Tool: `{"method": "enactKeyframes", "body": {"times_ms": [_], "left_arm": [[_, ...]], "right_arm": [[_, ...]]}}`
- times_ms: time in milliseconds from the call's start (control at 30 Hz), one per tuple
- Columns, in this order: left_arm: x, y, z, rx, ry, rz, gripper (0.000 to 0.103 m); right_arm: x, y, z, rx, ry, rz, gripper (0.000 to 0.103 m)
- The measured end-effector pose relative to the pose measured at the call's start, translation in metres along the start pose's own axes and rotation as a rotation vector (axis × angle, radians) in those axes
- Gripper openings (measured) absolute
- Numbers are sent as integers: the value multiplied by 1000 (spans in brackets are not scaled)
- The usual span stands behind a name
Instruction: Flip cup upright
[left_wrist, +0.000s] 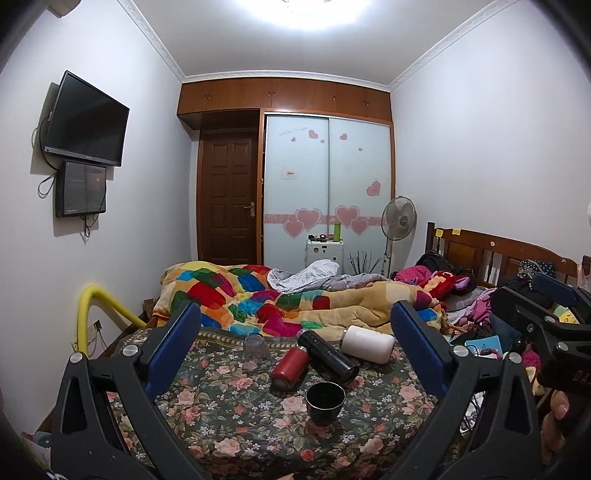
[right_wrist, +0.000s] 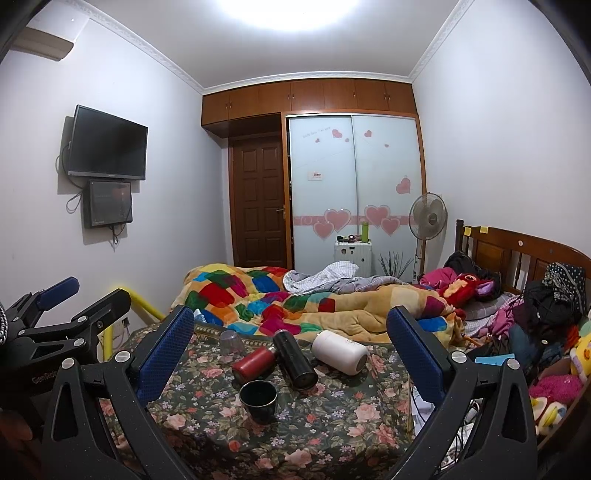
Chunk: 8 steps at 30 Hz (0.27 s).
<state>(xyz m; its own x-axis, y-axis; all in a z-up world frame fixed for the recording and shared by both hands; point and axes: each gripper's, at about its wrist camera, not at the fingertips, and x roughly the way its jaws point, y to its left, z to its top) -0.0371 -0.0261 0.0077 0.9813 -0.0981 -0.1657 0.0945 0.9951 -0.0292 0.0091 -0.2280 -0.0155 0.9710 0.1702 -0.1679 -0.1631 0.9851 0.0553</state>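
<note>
Both grippers, left gripper (left_wrist: 295, 336) and right gripper (right_wrist: 290, 338), wide and empty; reaching the far inverted clear cup (left_wrist: 256, 349) risks nudging the near red flask (left_wrist: 286, 367)

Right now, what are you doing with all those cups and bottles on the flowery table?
A person holds a hand-held gripper in each hand, the left hand-held gripper and the right hand-held gripper, both open and gripping nothing. On the floral tablecloth a clear plastic cup stands upside down, waiting to be flipped. A small black cup already stands upright. A red bottle, a black flask and a white bottle lie on their sides.
</note>
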Motion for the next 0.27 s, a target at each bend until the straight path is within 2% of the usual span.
{"method": "enactKeyframes", "body": {"times_ms": [267], "left_arm": [[1, 7, -2, -8, 6, -10, 103]], "right_arm": [[1, 3, 1, 3, 8, 1, 103]]}}
